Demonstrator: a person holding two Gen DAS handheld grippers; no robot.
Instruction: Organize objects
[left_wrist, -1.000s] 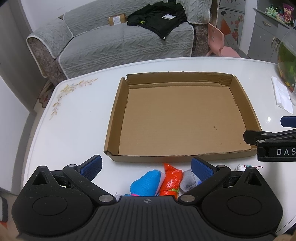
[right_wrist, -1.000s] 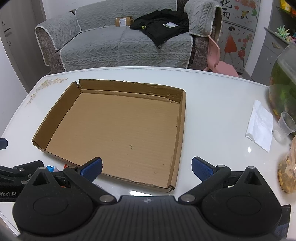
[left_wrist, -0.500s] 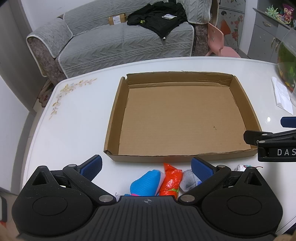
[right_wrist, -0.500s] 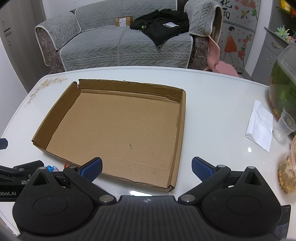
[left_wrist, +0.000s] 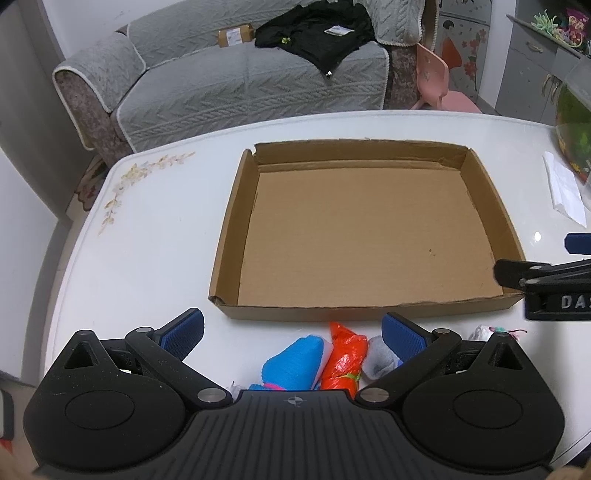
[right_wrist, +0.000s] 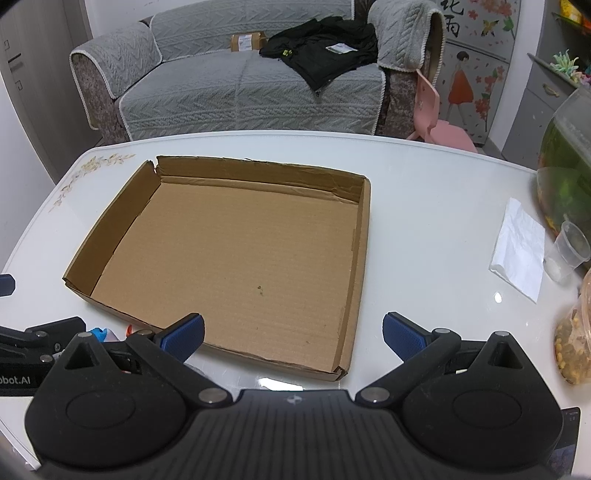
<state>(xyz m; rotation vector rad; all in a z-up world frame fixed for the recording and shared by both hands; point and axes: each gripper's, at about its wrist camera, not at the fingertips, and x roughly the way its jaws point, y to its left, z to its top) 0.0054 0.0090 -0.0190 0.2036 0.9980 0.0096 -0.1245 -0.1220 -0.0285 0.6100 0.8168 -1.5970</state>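
Observation:
An empty shallow cardboard tray (left_wrist: 236, 206) (right_wrist: 364, 236) lies on the white table. In the left wrist view a blue sock (left_wrist: 295, 360), an orange-red bundle (left_wrist: 345, 360) and a grey sock (left_wrist: 378, 356) lie on the table just in front of the tray's near wall. My left gripper (left_wrist: 293, 332) is open above them, holding nothing. My right gripper (right_wrist: 293, 334) is open and empty over the tray's near right corner. The right gripper's side shows at the right edge of the left wrist view (left_wrist: 543, 284).
A white folded paper (right_wrist: 517, 249), a clear plastic cup (right_wrist: 569, 247), a fish bowl (right_wrist: 565, 177) and a bag of snacks (right_wrist: 574, 339) sit at the table's right. A small pale item (left_wrist: 487, 332) lies by the tray's near right. A grey sofa (right_wrist: 236, 81) stands behind.

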